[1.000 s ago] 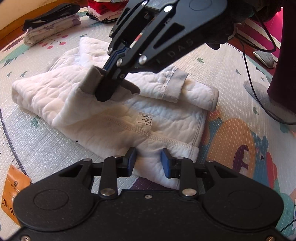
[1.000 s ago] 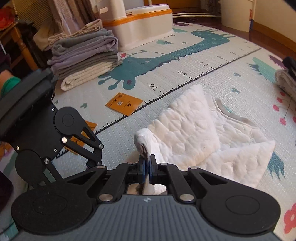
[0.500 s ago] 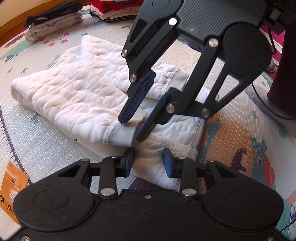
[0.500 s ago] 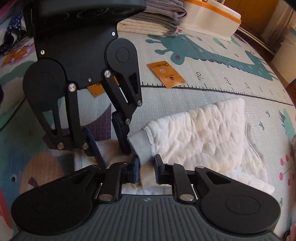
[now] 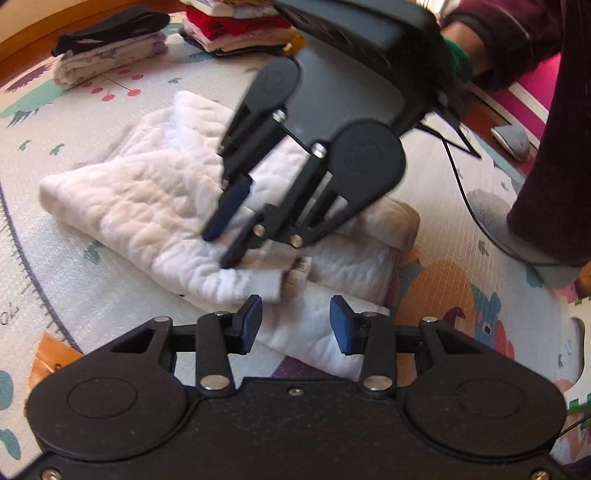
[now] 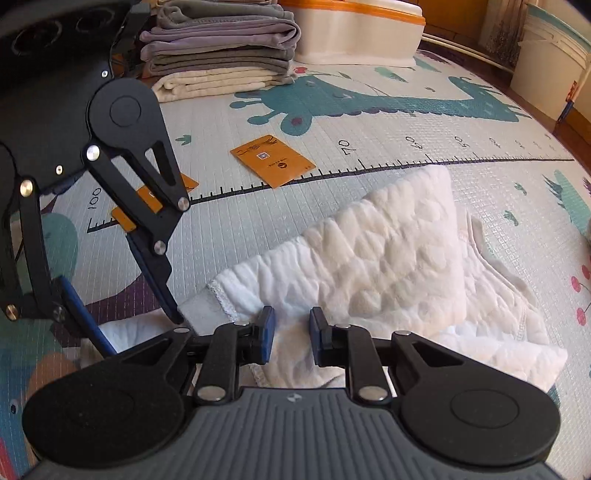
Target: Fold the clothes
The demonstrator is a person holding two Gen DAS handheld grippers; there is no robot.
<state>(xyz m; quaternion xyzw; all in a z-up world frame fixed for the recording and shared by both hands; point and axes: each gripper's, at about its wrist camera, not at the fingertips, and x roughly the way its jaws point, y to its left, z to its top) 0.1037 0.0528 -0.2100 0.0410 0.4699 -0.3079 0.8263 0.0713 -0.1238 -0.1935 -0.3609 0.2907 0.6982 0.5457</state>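
Observation:
A white quilted garment (image 5: pixel 147 206) lies partly folded on the play mat, one sleeve with a grey cuff (image 5: pixel 264 284) laid across its body. It also shows in the right wrist view (image 6: pixel 369 266). My left gripper (image 5: pixel 295 325) is open and empty, just above the garment's near hem. My right gripper (image 6: pixel 288 334) is open and empty, hovering over the folded sleeve. In the left wrist view the right gripper (image 5: pixel 221 247) hangs above the sleeve. In the right wrist view the left gripper (image 6: pixel 129 314) is at the left, by the cuff.
Folded clothes stacks (image 5: pixel 107 51) (image 5: pixel 240 26) lie at the mat's far edge. Grey and cream folded towels (image 6: pixel 221 48) and a white-orange box (image 6: pixel 354 26) are at the back. Orange cards (image 6: pixel 273 160) lie on the mat. A person's slippered foot (image 5: pixel 517 236) and cable are at the right.
My right gripper carried the sleeve cuff across the garment, opened and let it go, and has now lifted off it. The sleeve lies flat. My left gripper stayed open.

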